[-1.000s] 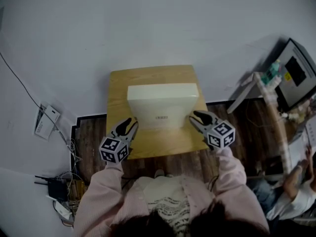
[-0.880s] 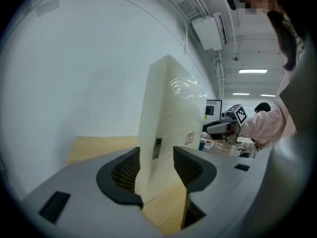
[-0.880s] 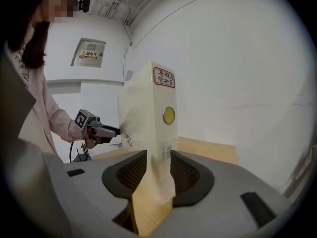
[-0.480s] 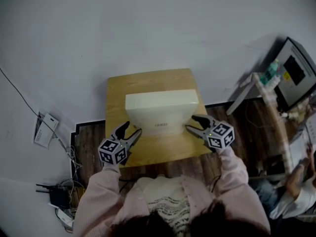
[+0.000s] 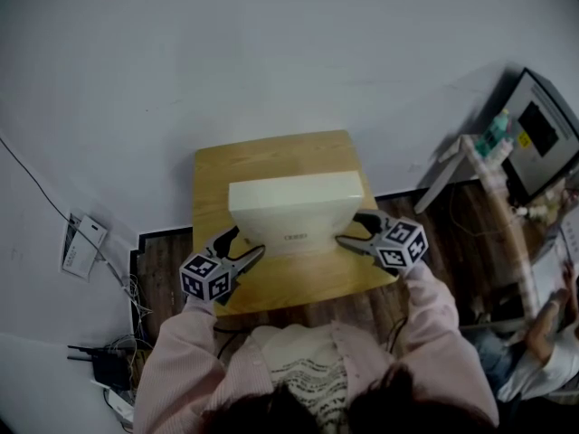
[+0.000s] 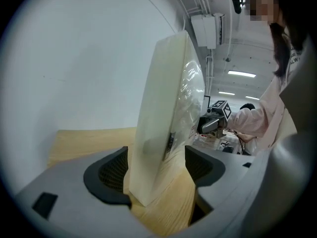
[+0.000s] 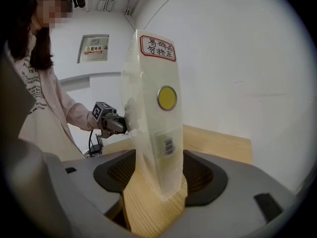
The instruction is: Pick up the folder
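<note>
Folder [image 5: 294, 208]: 1 thick, cream-white box type, sheathed in clear, crinkled film. It stands upright on its long bottom edge at the middle of the small wooden table [image 5: 217, 165], with 1 broad face toward the wall and the other toward the person. The near face carries 1 small dark label, low and centred. The narrow end in the right gripper view shows a red-bordered label at the top, 1 round yellow sticker below it, then a barcode sticker.

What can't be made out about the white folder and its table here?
- Inside of the folder: every view, its own covers hide it.
- Small label on the folder's front: head view, too small to read.
- Barcode sticker: right gripper view, print too small.
- Legs of the table: head view, hidden under its top.
</note>
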The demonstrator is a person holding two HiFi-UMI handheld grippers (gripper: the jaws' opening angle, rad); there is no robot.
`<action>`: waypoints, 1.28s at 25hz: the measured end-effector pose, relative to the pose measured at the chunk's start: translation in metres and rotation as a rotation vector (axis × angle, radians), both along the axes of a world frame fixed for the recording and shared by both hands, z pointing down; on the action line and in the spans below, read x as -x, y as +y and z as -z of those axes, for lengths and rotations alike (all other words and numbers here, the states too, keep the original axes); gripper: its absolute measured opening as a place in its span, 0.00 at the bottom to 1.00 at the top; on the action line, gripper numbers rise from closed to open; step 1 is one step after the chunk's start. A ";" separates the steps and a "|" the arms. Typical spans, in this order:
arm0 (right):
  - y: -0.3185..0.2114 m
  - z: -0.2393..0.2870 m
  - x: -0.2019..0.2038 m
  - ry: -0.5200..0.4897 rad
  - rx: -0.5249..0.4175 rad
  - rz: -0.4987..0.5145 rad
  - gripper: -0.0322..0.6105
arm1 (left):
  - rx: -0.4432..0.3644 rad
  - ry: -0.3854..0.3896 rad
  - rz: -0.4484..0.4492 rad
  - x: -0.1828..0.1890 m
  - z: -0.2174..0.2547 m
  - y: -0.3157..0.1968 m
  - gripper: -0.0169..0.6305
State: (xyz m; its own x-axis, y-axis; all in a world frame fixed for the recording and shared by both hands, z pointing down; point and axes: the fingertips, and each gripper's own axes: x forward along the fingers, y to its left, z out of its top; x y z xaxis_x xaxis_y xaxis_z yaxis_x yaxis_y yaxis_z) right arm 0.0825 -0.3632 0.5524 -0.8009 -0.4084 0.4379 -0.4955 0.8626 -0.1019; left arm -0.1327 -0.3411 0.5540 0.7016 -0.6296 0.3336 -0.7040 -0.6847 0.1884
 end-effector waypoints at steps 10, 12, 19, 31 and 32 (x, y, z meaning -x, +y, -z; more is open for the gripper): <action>-0.006 -0.007 0.008 0.057 0.031 0.087 0.58 | 0.030 -0.032 -0.088 -0.005 -0.009 -0.002 0.63; -0.007 -0.008 0.011 0.051 0.039 0.097 0.59 | 0.025 -0.028 -0.094 -0.006 -0.009 -0.004 0.63; -0.009 -0.004 0.021 0.022 0.043 0.124 0.59 | -0.018 -0.023 -0.129 -0.015 -0.003 -0.012 0.63; -0.011 -0.005 0.023 0.006 0.032 0.130 0.54 | -0.027 -0.022 -0.132 -0.022 -0.003 -0.016 0.63; -0.010 -0.005 0.023 0.003 0.034 0.133 0.54 | -0.027 -0.023 -0.129 -0.022 -0.003 -0.015 0.63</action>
